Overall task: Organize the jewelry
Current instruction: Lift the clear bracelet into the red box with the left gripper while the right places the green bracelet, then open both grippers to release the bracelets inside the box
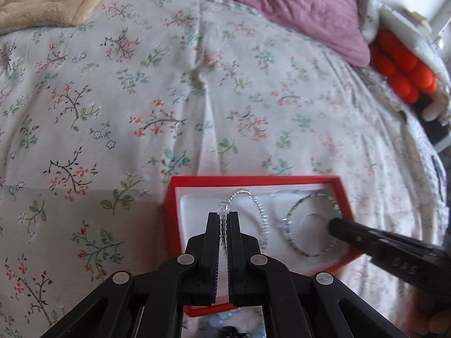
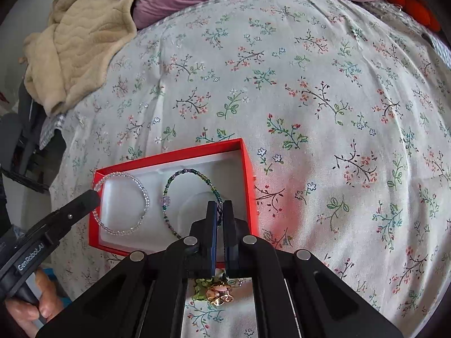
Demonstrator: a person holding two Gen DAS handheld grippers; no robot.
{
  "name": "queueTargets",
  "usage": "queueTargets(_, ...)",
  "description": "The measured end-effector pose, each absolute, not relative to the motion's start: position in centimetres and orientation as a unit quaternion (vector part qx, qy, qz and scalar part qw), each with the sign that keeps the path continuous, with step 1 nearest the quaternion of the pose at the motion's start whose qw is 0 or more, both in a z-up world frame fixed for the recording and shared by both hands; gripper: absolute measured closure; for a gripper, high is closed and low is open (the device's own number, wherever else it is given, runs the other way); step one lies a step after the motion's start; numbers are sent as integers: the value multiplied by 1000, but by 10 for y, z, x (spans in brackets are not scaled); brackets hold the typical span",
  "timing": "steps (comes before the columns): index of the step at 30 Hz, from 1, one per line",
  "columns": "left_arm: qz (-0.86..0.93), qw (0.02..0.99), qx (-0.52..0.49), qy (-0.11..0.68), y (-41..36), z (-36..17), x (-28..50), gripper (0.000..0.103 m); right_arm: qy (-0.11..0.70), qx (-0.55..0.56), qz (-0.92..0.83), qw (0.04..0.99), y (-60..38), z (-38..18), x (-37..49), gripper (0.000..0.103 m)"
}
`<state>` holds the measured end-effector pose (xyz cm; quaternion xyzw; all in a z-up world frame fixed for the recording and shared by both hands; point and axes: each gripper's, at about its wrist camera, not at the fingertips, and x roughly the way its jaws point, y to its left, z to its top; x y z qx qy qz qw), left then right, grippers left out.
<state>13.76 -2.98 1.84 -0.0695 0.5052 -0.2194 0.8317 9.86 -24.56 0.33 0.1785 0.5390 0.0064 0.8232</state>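
Observation:
A red box (image 1: 253, 180) (image 2: 248, 169) with a white liner lies on the flowered bedspread. My left gripper (image 1: 224, 216) is shut on a clear beaded bracelet (image 1: 260, 211) (image 2: 141, 194) at the box's left side. My right gripper (image 2: 220, 206) is shut on a green and purple beaded bracelet (image 2: 194, 172) (image 1: 310, 197) at the box's right side. Both bracelets lie partly on the liner. In the left wrist view the right gripper (image 1: 335, 226) comes in from the right. In the right wrist view the left gripper (image 2: 94, 195) comes in from the left.
The flowered bedspread (image 1: 169, 84) (image 2: 310, 98) covers the bed. A purple pillow (image 1: 296, 2) and a beige blanket (image 2: 81, 36) lie at the far end. An orange object (image 1: 400, 67) lies at the far right. A gold flower piece and green beads (image 2: 218, 293) lie under my right gripper.

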Motion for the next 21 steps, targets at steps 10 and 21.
queueTargets(10,-204,846,-9,492,-42,18,134,96,534,166,10,829,-243,7,101,97)
queueTargets(21,-173,872,33,457,-37,40,99,21,519,143,14,843,-243,30,78,53)
